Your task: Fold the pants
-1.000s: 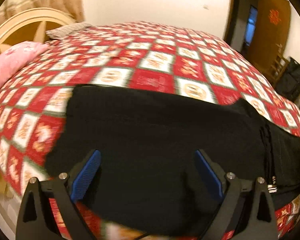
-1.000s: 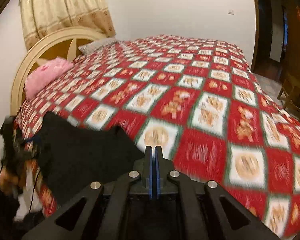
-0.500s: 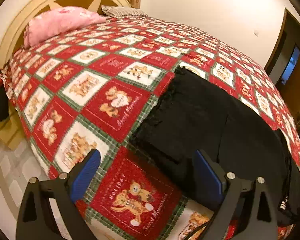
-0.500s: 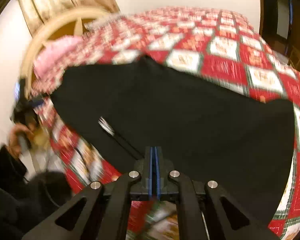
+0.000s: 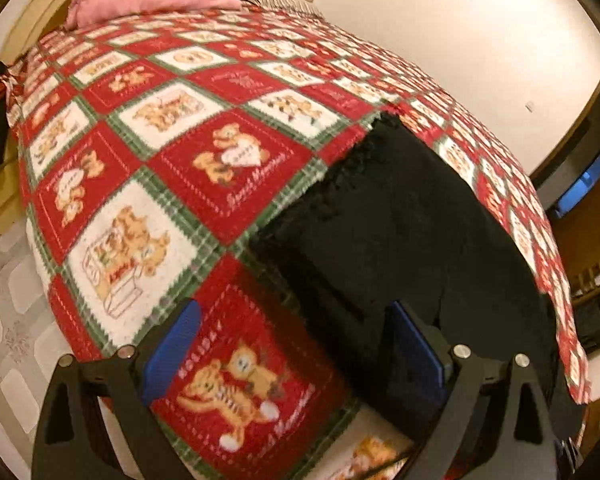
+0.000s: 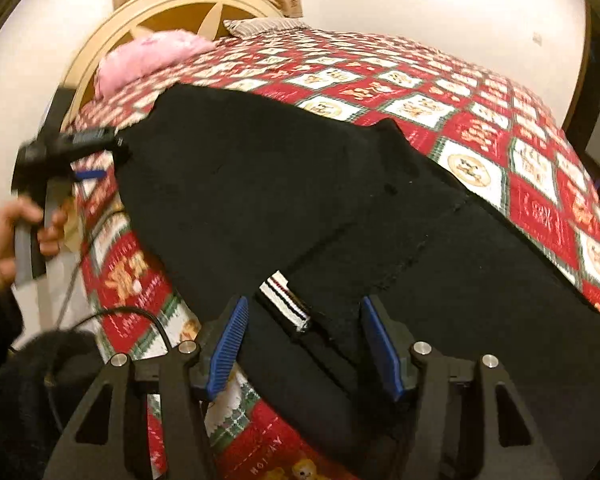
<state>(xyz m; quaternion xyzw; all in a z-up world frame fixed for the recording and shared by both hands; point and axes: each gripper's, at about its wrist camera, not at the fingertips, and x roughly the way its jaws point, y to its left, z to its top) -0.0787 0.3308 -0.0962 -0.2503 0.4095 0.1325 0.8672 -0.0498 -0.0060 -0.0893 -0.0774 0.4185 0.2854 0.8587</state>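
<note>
The black pants (image 6: 340, 208) lie flat on the bed (image 5: 204, 168). My right gripper (image 6: 310, 344) has its jaws wide apart over the striped tag (image 6: 284, 300). My left gripper (image 5: 296, 344) is released too, its right jaw over the pants' edge.

The right gripper (image 6: 304, 344), clamped shut a second ago, now has its jaws spread over the pants (image 6: 340, 200), which lie flat on the bed (image 6: 500, 136).
</note>
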